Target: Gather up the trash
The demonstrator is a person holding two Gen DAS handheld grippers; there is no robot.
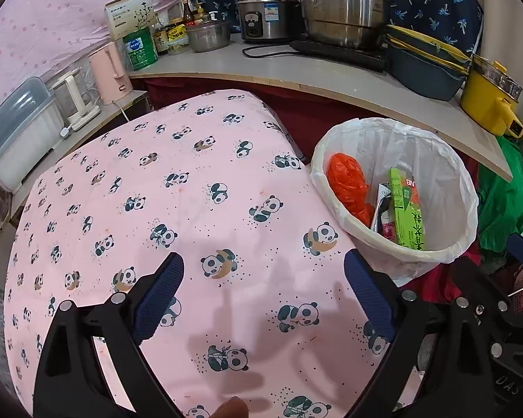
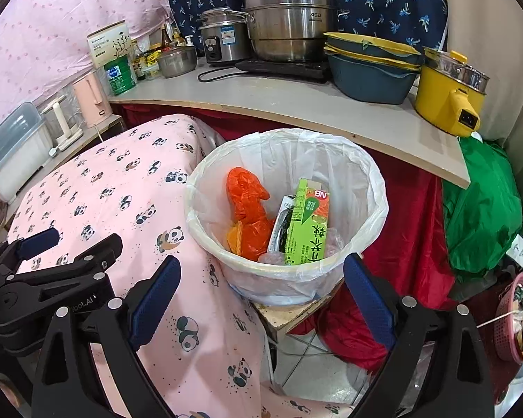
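With the green carton (image 2: 307,223) and orange bag (image 2: 249,209) lying in the lined bin (image 2: 373,188) just ahead, right gripper (image 2: 261,292) and left gripper (image 1: 263,289) both spread empty, drop apparently done; next, locate remaining trash.

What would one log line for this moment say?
left gripper: open, empty | right gripper: open, empty | green carton: in bin
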